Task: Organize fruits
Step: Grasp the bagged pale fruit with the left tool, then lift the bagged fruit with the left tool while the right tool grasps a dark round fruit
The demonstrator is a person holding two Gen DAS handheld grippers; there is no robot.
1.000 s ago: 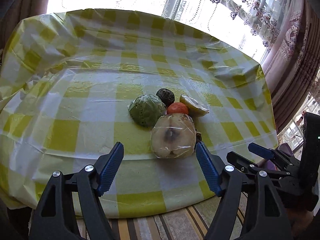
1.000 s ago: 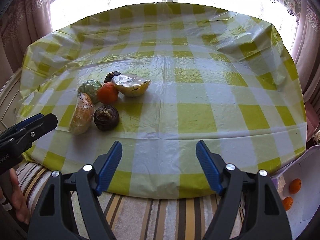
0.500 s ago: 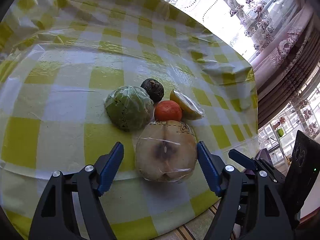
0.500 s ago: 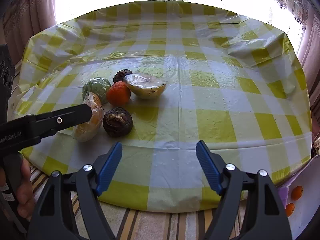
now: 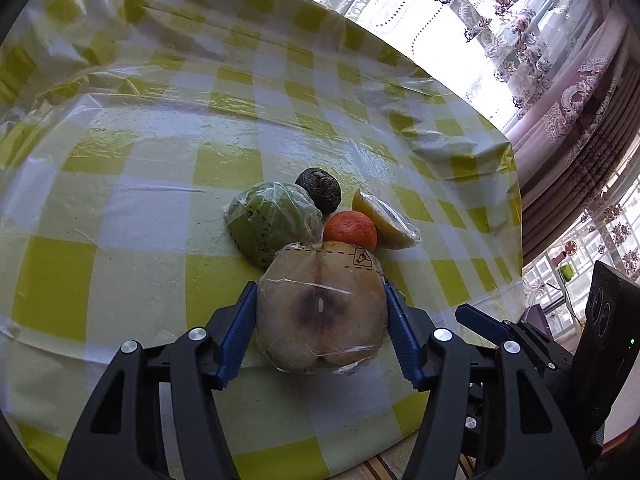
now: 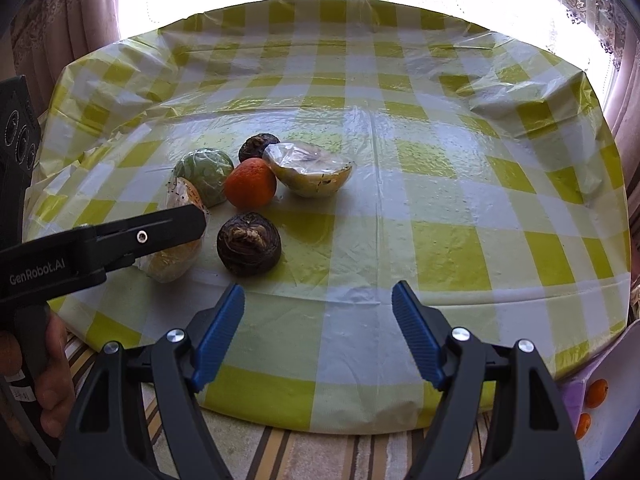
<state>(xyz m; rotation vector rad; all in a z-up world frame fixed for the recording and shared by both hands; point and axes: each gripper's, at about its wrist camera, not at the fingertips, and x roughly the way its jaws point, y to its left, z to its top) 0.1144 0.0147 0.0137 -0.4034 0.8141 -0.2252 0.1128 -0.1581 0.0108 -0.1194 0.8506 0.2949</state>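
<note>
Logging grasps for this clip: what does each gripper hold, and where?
Left gripper clamps the plastic-wrapped pale cut fruit half by its two sides; right gripper holds nothing.

Two black plastic handheld grippers, left (image 5: pixel 320 332) and right (image 6: pixel 318 336), each with ribbed blue finger pads (image 6: pixel 218 332), silver screws (image 6: pixel 175 335); white "GenRobot.AI" lettering (image 6: pixel 36 273) on left body.

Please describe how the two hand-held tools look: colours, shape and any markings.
Both tools, left and right, are black plastic with silver screws and two ribbed blue pads. Seen from the right wrist, the left tool's side reads "GenRobot.AI" in white. No cables or sleeves are visible.
</note>
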